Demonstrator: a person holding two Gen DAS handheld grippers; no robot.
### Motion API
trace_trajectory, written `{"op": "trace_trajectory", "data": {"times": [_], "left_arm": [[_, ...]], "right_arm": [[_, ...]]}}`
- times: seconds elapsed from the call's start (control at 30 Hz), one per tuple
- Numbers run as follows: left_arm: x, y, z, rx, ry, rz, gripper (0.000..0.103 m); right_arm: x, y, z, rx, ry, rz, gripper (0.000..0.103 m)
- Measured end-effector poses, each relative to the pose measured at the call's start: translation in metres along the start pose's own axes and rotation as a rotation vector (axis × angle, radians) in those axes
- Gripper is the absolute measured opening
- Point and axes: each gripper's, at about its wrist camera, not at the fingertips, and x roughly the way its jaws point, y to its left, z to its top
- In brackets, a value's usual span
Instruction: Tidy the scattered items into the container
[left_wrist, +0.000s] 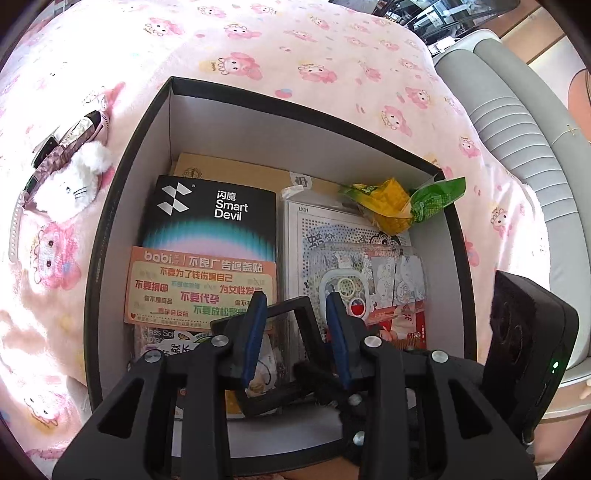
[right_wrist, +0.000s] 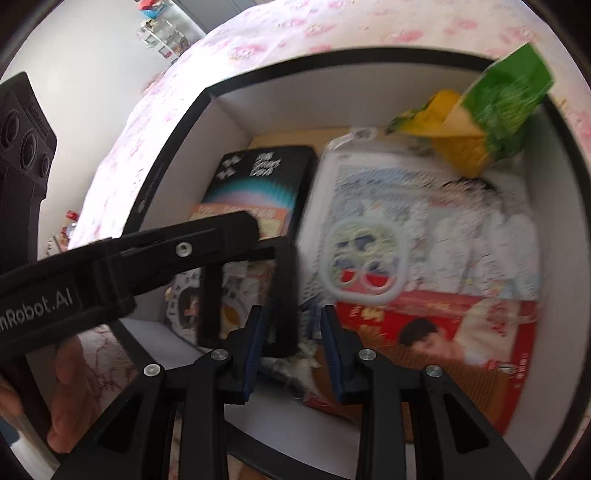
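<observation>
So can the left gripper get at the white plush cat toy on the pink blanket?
Probably yes. The white plush cat toy lies outside the black box, uncovered; the left gripper looks open but must lift over the wall.

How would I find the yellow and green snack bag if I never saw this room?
Look at the big black box sitting on the pink bunny blanket. Go to its far right corner, past the white dotted package. The snack bag there is the only crinkly yellow-and-green thing, lying on top of the flat packs.

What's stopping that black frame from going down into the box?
Nothing visible. The black frame is inside the walls of the box, with only packed items such as the sticker card beneath it.
</observation>
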Motion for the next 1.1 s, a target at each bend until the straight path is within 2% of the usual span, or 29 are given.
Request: {"op": "trace_trajectory", "data": {"times": [0.07, 0.13, 0.23, 0.37, 0.5, 0.6, 0.67, 0.73, 0.87, 0.93, 1.1], "left_arm": [[0.003, -0.001, 0.002, 0.001, 0.003, 0.0, 0.033], [0.009, -0.002, 0.005, 0.008, 0.037, 0.021, 0.034], [0.016, -0.002, 0.008, 0.024, 0.129, -0.037, 0.034], [0.017, -0.014, 0.008, 0.074, 0.132, -0.121, 0.034], [0.025, -0.032, 0.0, 0.14, 0.187, -0.182, 0.034], [0.031, -0.03, -0.006, 0.145, 0.232, -0.089, 0.034], [0.029, -0.016, -0.008, 0.086, 0.27, -0.079, 0.034], [0.021, -0.004, -0.009, 0.05, 0.275, -0.054, 0.038], [0.003, -0.007, 0.0, 0.075, 0.237, -0.111, 0.042], [0.003, -0.01, 0.004, 0.095, 0.231, -0.102, 0.048], [0.023, -0.011, -0.001, 0.102, 0.365, -0.141, 0.047]], "right_arm": [[0.002, 0.005, 0.0, -0.016, 0.016, 0.063, 0.028], [-0.006, 0.006, -0.001, -0.03, -0.01, 0.069, 0.028], [-0.03, -0.007, -0.002, -0.009, -0.077, -0.002, 0.028], [-0.069, -0.036, -0.004, 0.051, -0.218, -0.118, 0.028], [-0.08, -0.055, -0.003, 0.128, -0.28, -0.134, 0.028], [-0.082, -0.061, 0.005, 0.13, -0.27, -0.12, 0.028], [-0.081, -0.062, 0.003, 0.133, -0.264, -0.116, 0.028], [-0.078, -0.059, 0.0, 0.127, -0.25, -0.113, 0.028], [-0.064, -0.048, -0.002, 0.096, -0.226, -0.122, 0.028], [-0.056, -0.043, -0.002, 0.074, -0.204, -0.115, 0.028], [-0.047, -0.041, -0.002, 0.082, -0.183, -0.121, 0.028]]}}
